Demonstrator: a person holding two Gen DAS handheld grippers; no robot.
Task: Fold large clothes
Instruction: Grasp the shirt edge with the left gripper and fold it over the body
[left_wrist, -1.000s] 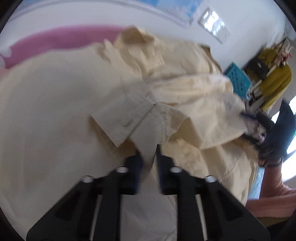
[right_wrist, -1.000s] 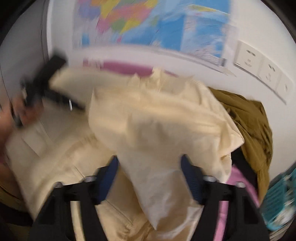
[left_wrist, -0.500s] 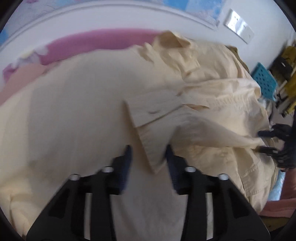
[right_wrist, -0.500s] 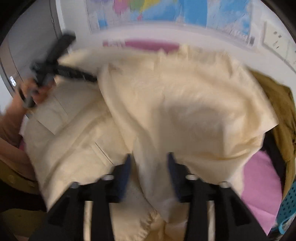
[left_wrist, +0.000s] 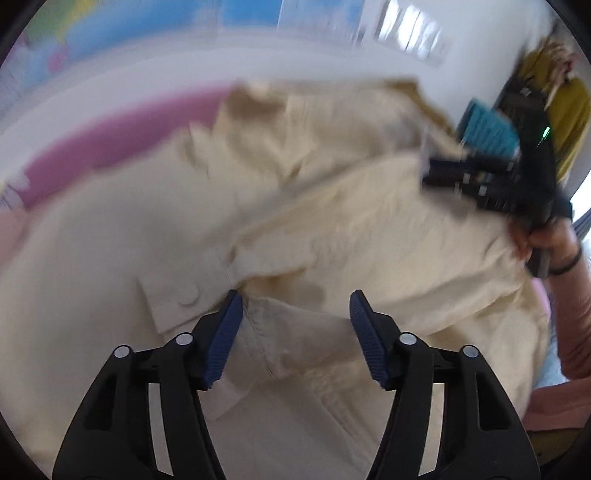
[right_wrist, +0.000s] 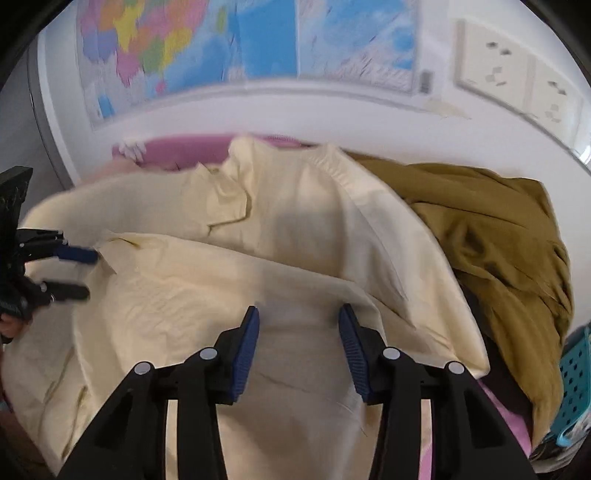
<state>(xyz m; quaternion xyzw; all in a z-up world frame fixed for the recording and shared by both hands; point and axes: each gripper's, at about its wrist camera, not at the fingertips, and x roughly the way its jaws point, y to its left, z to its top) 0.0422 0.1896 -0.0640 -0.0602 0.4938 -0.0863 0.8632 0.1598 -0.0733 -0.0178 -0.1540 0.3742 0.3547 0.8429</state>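
Left wrist view. The left gripper (left_wrist: 295, 306) pointed down over a large cream garment (left_wrist: 369, 229) that lay spread across a pink bed cover (left_wrist: 110, 136). Its jaws were opening; the blue pads (left_wrist: 225, 339) stood apart on either side of a rumpled fold and a buttoned cuff (left_wrist: 184, 299), and neither pad pressed on the cloth, so nothing was grasped. At upper right the right gripper (left_wrist: 436, 171) appeared blurred above the far edge of the garment, carried by the person's right hand (left_wrist: 539, 240) with a dark band at the wrist and a pink sleeve (left_wrist: 576, 325). A teal basket (left_wrist: 487, 129) and mustard clothing (left_wrist: 569, 107) stood behind it, beside a white wall.

Right wrist view. The right gripper (right_wrist: 299, 314) hovered over the same cream garment (right_wrist: 221, 280), whose folded-over layer lay directly beneath. Its jaws were closing, yet the blue pads (right_wrist: 245, 347) remained apart with flat cloth between them and no grip visible. At the left edge the left gripper (right_wrist: 85, 273) showed with its fingers parted at the garment's border. An olive-brown garment (right_wrist: 498, 236) lay bunched just beside the cream one on the right, with the teal basket (right_wrist: 576, 373) at the frame's edge. A coloured map (right_wrist: 240, 48) and wall sockets (right_wrist: 517, 74) occupied the wall behind.
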